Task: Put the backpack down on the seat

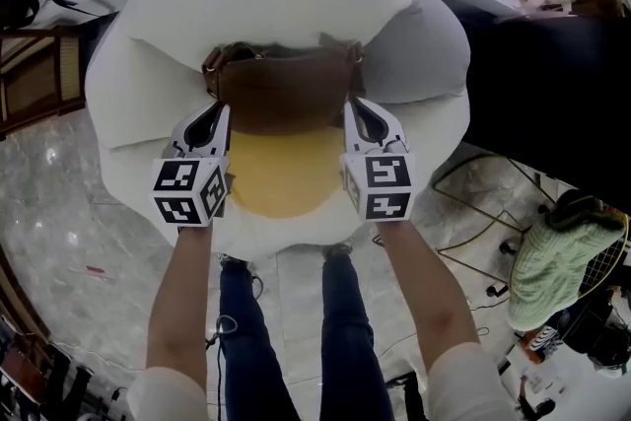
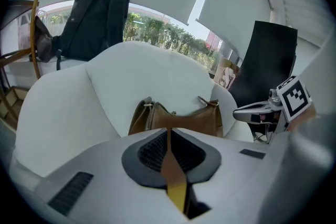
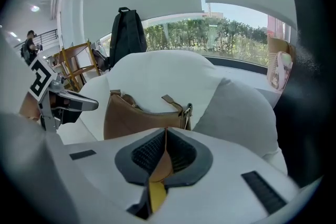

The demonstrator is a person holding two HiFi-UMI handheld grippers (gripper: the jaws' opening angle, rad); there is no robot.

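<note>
Brown leather bag point(image 1: 281, 92) stands upright on the white armchair point(image 1: 118, 104), against its backrest and behind the yellow seat cushion point(image 1: 281, 177). The 2 grippers flank it: left gripper point(image 1: 219, 111) and right gripper point(image 1: 353, 105), each with jaws closed together, holding nothing.

The lower part of the brown bag point(image 2: 184, 120) is hidden behind the left gripper point(image 2: 169, 132) in its own view.
</note>
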